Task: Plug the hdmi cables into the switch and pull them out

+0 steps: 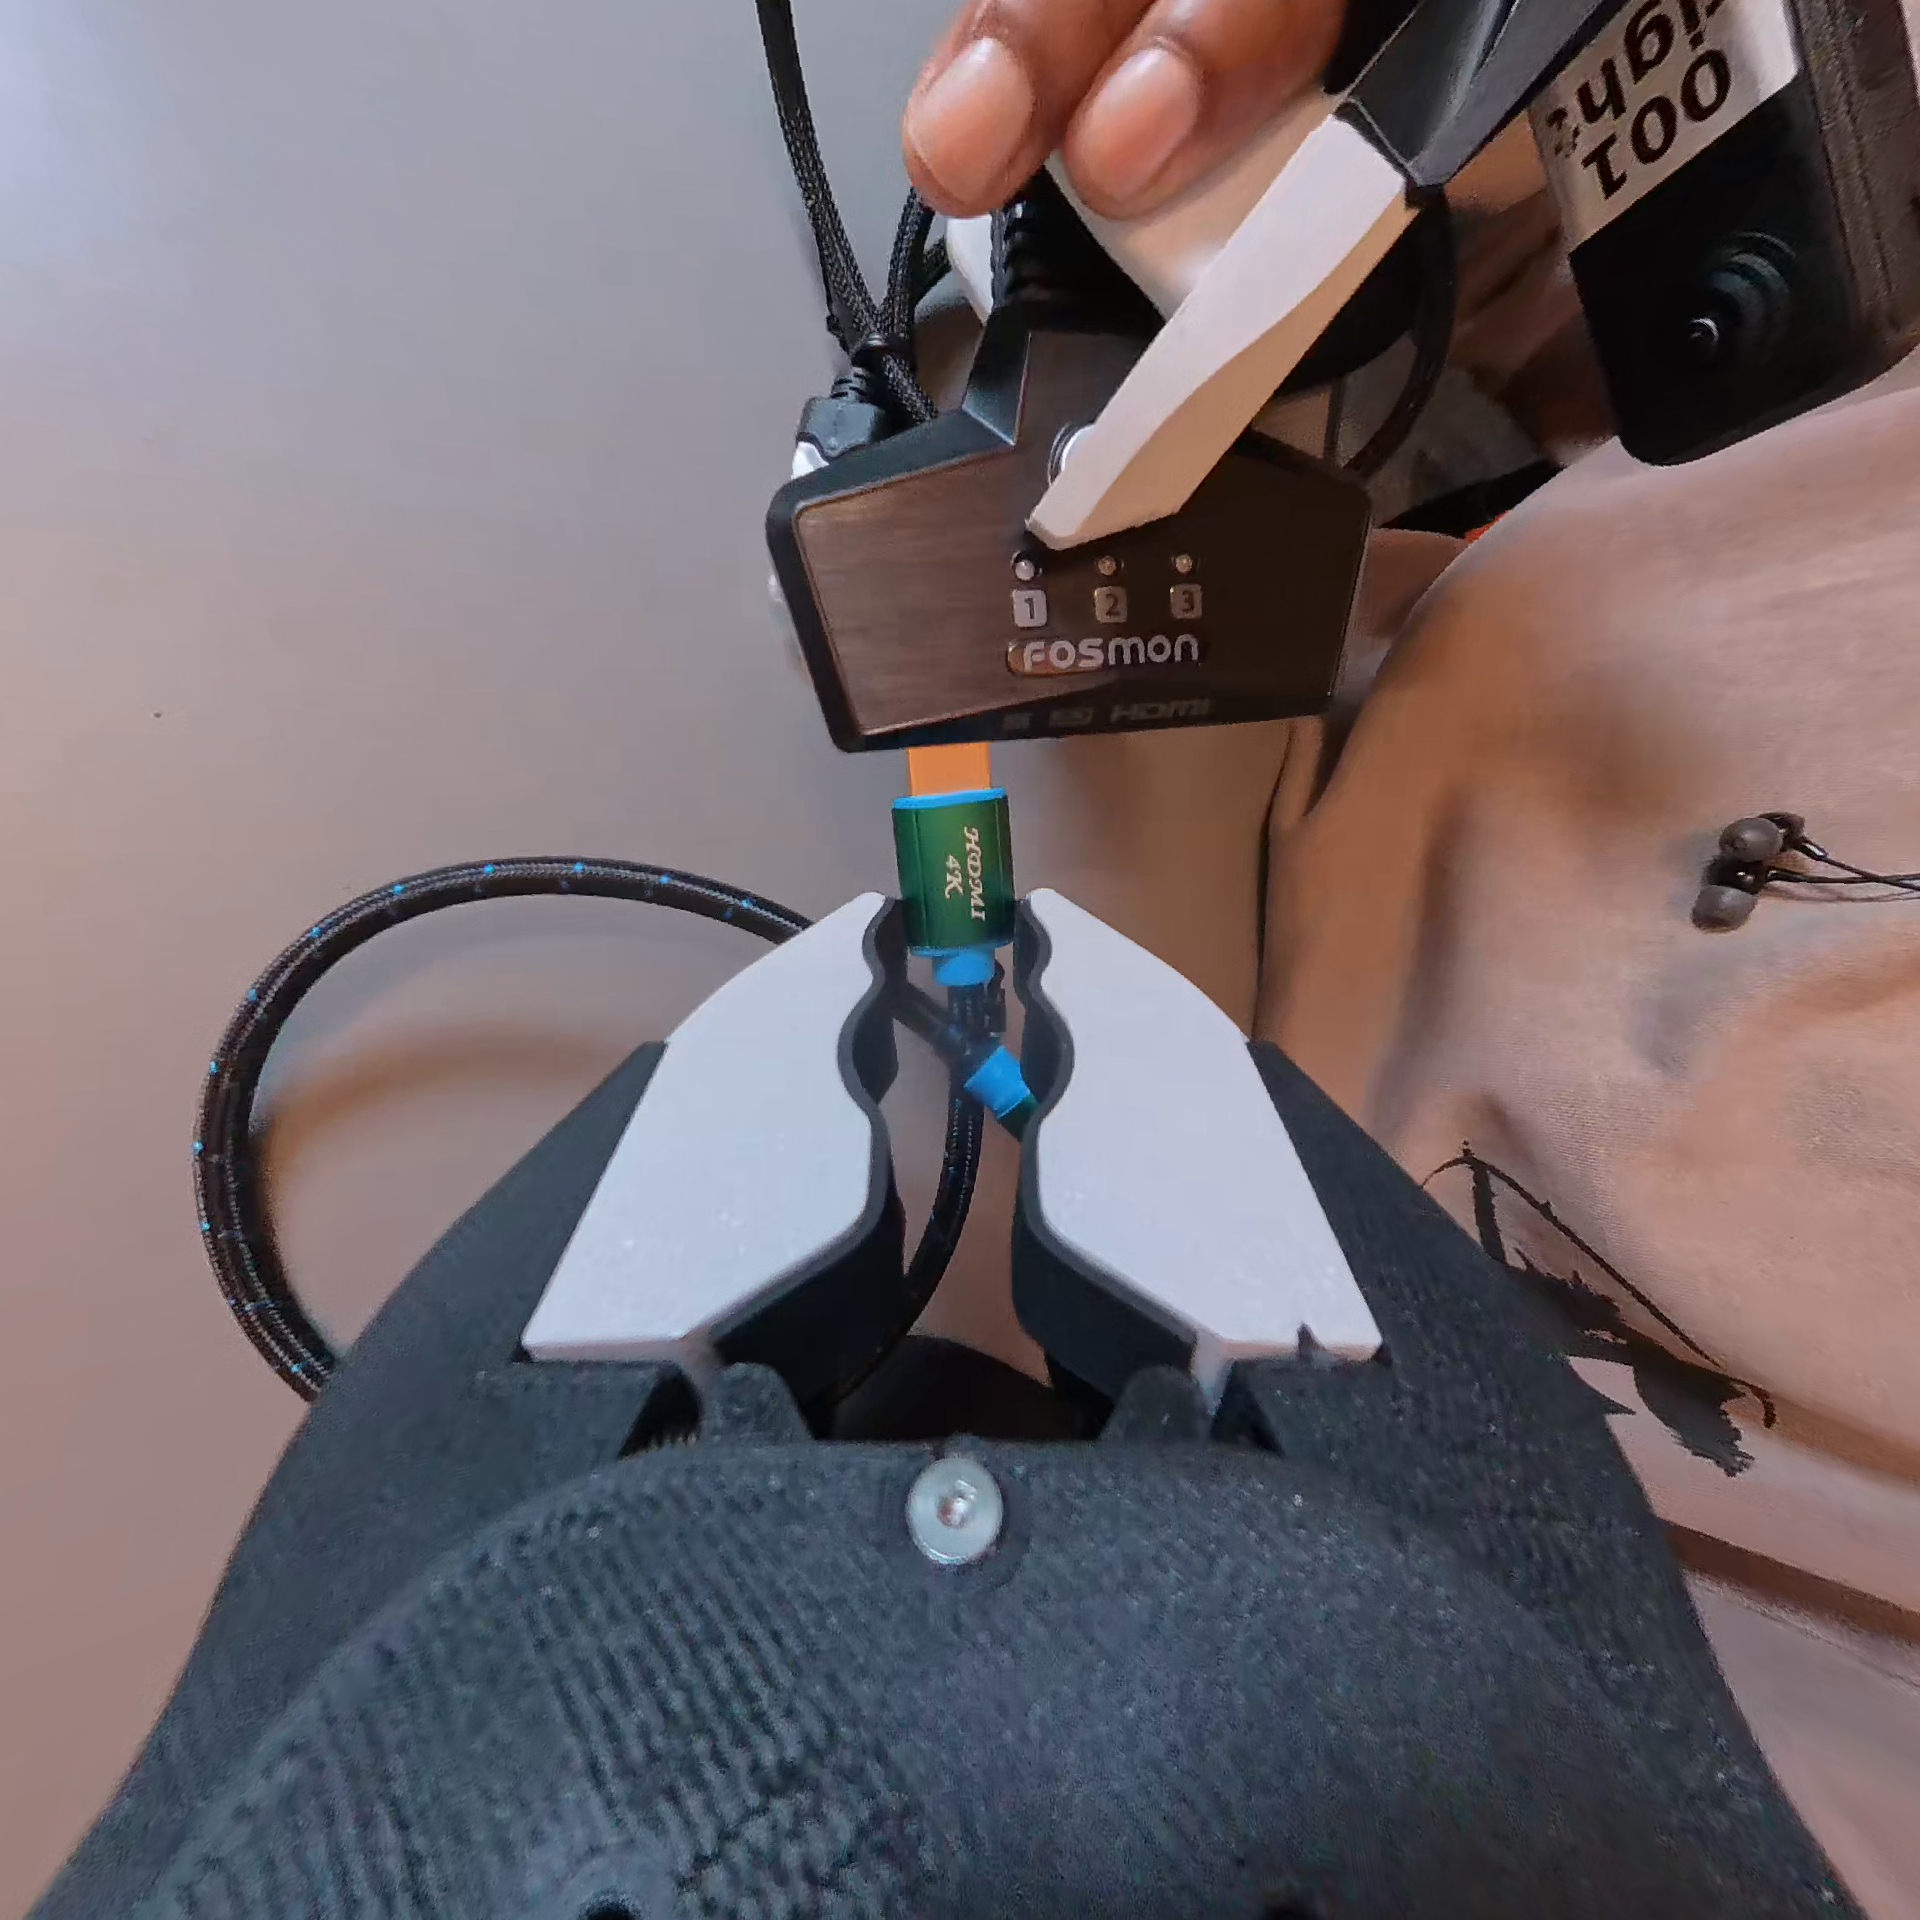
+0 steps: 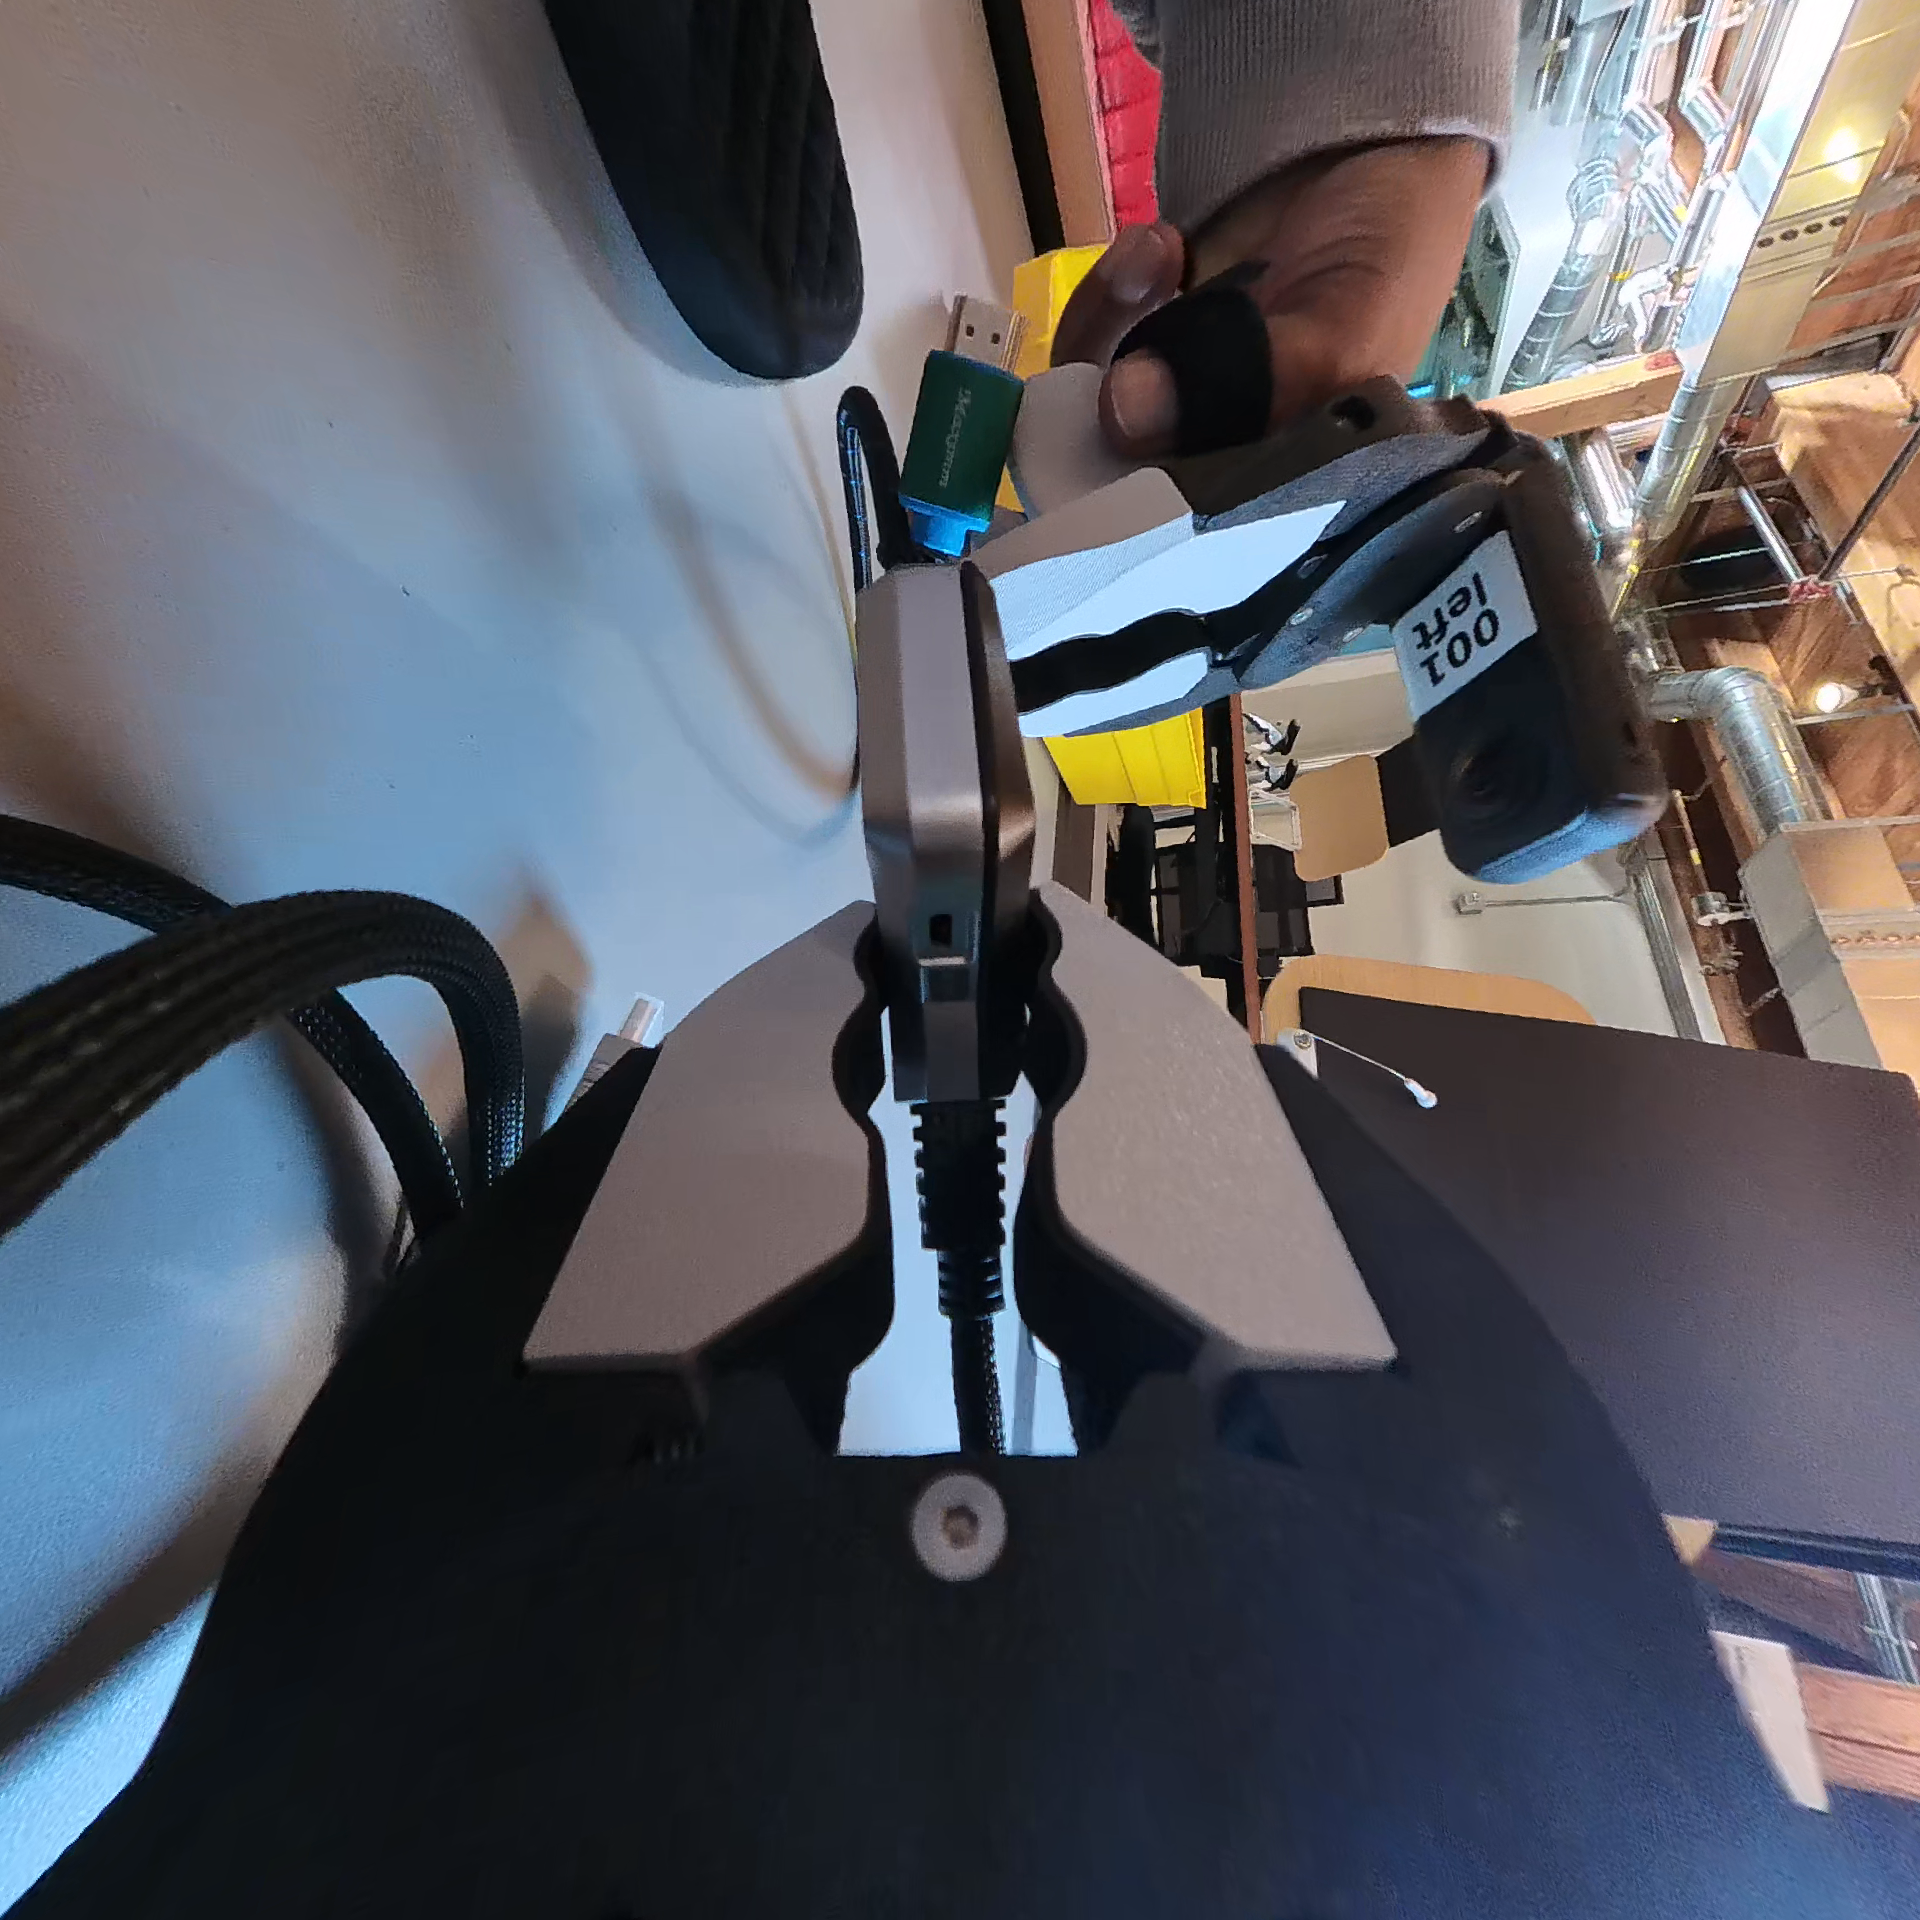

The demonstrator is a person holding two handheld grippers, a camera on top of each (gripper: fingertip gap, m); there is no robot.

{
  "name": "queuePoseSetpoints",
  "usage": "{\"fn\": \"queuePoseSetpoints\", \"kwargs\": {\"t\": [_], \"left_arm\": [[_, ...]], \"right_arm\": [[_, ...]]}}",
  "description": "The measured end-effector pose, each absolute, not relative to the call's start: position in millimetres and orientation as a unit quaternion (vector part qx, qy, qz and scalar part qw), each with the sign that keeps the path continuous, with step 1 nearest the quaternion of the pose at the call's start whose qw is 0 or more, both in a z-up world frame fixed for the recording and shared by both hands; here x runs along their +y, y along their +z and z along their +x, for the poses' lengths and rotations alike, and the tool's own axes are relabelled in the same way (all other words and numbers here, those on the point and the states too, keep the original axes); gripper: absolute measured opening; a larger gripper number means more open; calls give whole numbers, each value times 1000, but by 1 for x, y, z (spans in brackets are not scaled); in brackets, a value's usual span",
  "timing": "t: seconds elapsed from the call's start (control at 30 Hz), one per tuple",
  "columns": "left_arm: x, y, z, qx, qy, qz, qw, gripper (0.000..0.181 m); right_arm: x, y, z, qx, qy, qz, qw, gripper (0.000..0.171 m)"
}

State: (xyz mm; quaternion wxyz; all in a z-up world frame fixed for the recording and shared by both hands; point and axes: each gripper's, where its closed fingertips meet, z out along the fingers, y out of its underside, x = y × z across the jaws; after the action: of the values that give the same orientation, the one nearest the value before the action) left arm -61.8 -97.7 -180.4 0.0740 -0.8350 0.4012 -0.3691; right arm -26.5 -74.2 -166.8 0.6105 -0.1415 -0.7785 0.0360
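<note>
Left claw (image 1: 951, 920): closed on green plug (image 1: 951, 873) of a braided black-and-blue cable (image 1: 234, 1122); orange tip (image 1: 948, 774) of plug meeting lower edge of switch, depth of insertion not discernible. Second green plug (image 2: 958, 442) with bare metal tip free, just beside the left claw in right wrist view.

Right claw (image 2: 954, 961): clamped on dark metal switch (image 1: 1070, 613), gripping near the end where its ribbed black lead (image 2: 961, 1195) leaves; both held up in the air, clear of the pale surface (image 2: 364, 520).

Switch face: three small indicator lights, numbered squares, a maker's badge.

Bare fingers (image 1: 1039, 94) on right claw's handle.

Black braided cables (image 2: 208, 987) looped over near-left part of surface.

Yellow bin (image 2: 1132, 764) beyond far edge of surface.

Pinkish-beige garment (image 1: 1610, 935) at right of left wrist view.
</note>
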Motion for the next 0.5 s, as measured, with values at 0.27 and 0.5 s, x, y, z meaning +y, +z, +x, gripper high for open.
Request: {"fn": "queuePoseSetpoints", "kwargs": {"t": [0.27,0.5], "left_arm": [[-98,-173,-57,418,-371,-824,91,20],[-125,-161,-42,457,-416,-780,97,20]], "right_arm": [[-85,-162,-23,-777,34,-140,613,23],[-119,-156,-17,-779,117,-132,602,23]]}}
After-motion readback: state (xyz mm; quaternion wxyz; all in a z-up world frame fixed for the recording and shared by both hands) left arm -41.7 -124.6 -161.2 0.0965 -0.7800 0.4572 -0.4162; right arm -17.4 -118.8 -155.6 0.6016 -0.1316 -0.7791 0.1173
